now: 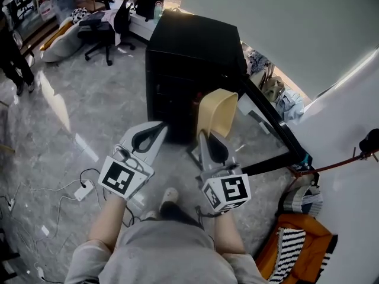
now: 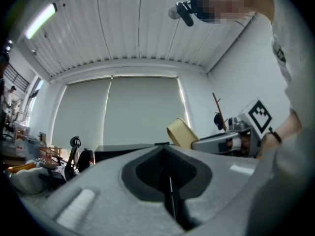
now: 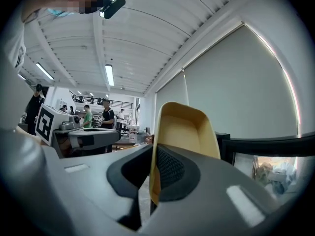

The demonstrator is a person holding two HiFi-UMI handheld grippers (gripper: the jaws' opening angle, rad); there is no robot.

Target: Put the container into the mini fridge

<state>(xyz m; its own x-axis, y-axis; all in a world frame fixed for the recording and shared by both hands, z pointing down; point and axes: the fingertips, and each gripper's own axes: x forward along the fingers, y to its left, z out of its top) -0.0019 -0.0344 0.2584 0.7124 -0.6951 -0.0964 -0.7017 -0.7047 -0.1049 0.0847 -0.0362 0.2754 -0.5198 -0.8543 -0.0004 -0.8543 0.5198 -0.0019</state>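
Pinching the beige container [image 1: 218, 112] by one side wall, the right hand-held gripper [image 1: 205, 136] holds it up on edge in the air, rim at 12 o'clock from the jaws; right gripper view shows the wall clamped between both pads with the hollow side in view. Container sits just in front of the black mini fridge [image 1: 189, 46], at 12 o'clock in head view, not inside it. Fridge door [image 1: 269, 120] stands swung open toward 4 o'clock. Left hand-held gripper [image 1: 155, 130] hangs at 9 o'clock of the right one, jaws pressed together on nothing, only a thin slit in its own view. Grey floor [image 1: 77, 99] below, white power strip [image 1: 83, 190] at 8 o'clock, office chair [image 1: 103, 25] at 11 o'clock
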